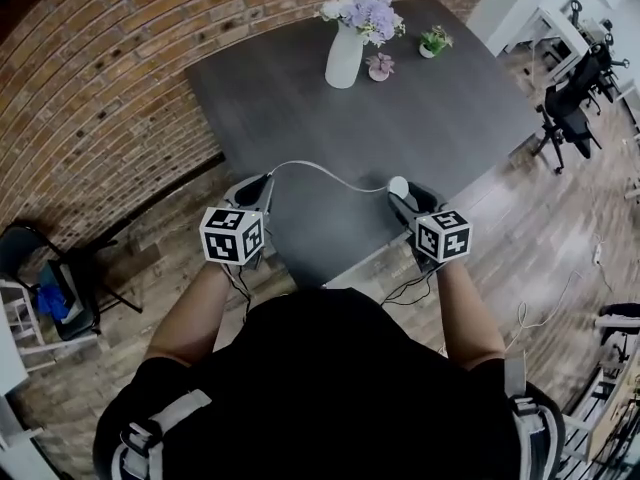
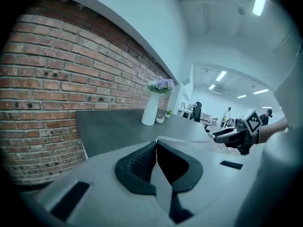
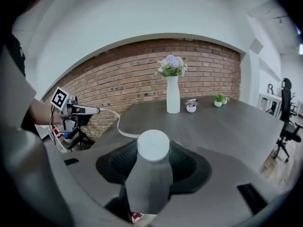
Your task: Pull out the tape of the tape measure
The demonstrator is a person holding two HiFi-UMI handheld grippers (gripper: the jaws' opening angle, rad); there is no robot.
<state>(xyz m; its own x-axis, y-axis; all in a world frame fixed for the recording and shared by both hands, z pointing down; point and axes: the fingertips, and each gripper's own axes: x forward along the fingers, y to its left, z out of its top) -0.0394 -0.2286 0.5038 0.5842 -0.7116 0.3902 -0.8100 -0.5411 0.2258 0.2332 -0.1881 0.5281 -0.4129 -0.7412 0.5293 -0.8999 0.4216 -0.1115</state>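
Holding the tape measure (image 3: 153, 145) firmly between the wide-set jaws of the right gripper (image 1: 408, 206), the person should draw the left gripper (image 1: 262, 190), pinched tight on the end of the tape (image 1: 325, 167), straight away from it, so that the sagging tape neither slips nor twists.

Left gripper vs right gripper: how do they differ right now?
Jaws: the left gripper's are pressed together; the right gripper's stand wide apart.
Load: the left gripper pinches the thin tape end; the right gripper clamps the round white case.
Side: the left gripper is toward the brick wall, the right gripper away from it.
Shared: both are at the table's near end, joined by the sagging tape.
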